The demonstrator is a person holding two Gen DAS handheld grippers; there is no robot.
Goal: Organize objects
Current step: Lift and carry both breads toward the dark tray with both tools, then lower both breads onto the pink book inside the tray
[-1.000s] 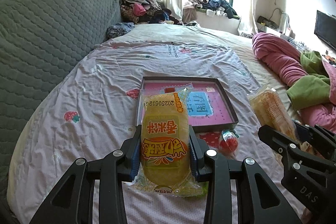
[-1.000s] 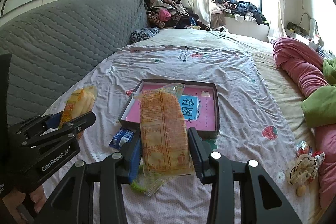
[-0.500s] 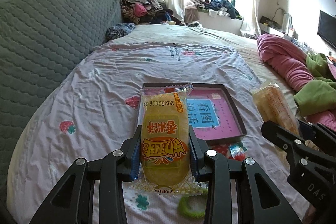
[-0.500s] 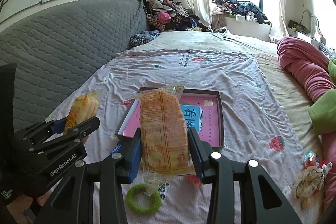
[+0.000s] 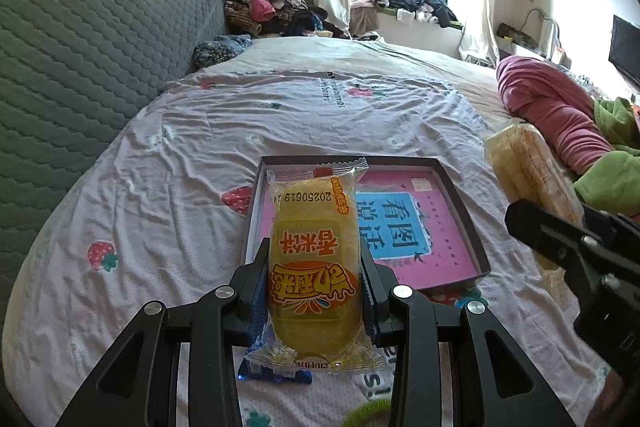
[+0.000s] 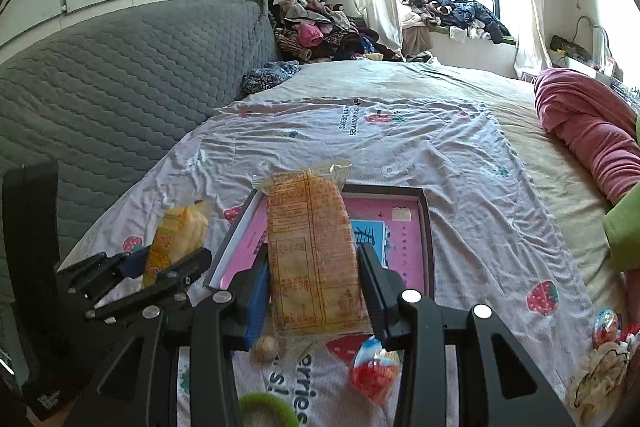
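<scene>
My left gripper (image 5: 314, 259) is shut on a yellow snack packet (image 5: 314, 267) and holds it above the bed, short of the near left edge of a shallow dark box with a pink inside (image 5: 460, 203). My right gripper (image 6: 314, 259) is shut on an orange snack packet (image 6: 312, 251) and holds it over the box's near edge (image 6: 426, 227). The right gripper and its packet (image 5: 528, 179) show at the right of the left wrist view. The left gripper and its packet (image 6: 176, 239) show at the left of the right wrist view.
A green ring (image 6: 268, 409), a red and blue sweet (image 6: 374, 367) and a small beige ball (image 6: 266, 347) lie on the sheet below the grippers. A blue wrapper (image 5: 272, 373) lies under the left gripper. A grey headboard (image 5: 80, 67) runs along the left. Pink bedding (image 6: 588, 131) lies right.
Both grippers have pulled back and up from the box while still holding their packets. The box looks farther off, and the green ring and sweets come into view below.
</scene>
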